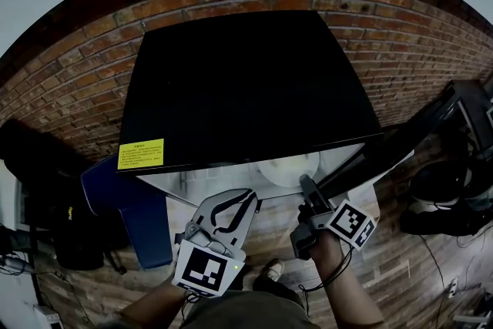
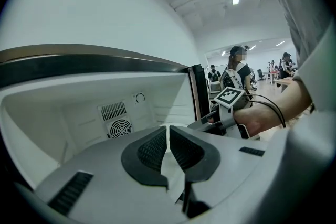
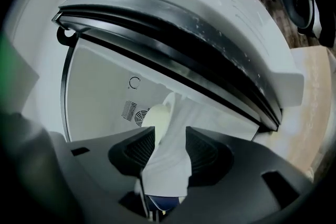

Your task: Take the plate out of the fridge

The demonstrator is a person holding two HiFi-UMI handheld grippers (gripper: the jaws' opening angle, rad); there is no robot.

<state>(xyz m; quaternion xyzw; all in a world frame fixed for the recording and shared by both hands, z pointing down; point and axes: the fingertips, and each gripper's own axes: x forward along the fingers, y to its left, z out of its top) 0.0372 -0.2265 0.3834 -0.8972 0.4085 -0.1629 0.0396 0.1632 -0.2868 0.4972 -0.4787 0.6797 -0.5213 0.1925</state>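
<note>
A small fridge with a black top (image 1: 246,81) stands open, its door (image 1: 400,136) swung out to the right. A pale round plate (image 1: 288,166) lies on the white shelf at the fridge's front. My right gripper (image 1: 306,187) is open and reaches in at the plate's near edge. In the right gripper view the plate (image 3: 157,116) shows just ahead of the left pad, and the right gripper (image 3: 170,149) holds nothing. My left gripper (image 1: 248,198) hangs shut and empty in front of the opening, left of the plate. From the left gripper (image 2: 168,145) I see the right gripper (image 2: 206,122) beside it.
The fridge's back wall carries a fan vent (image 2: 119,127). Brick wall (image 1: 431,50) rises behind the fridge. A blue panel (image 1: 131,204) and a dark bag (image 1: 46,189) stand to the left, black chair bases (image 1: 447,200) to the right. Several people (image 2: 236,68) stand far off.
</note>
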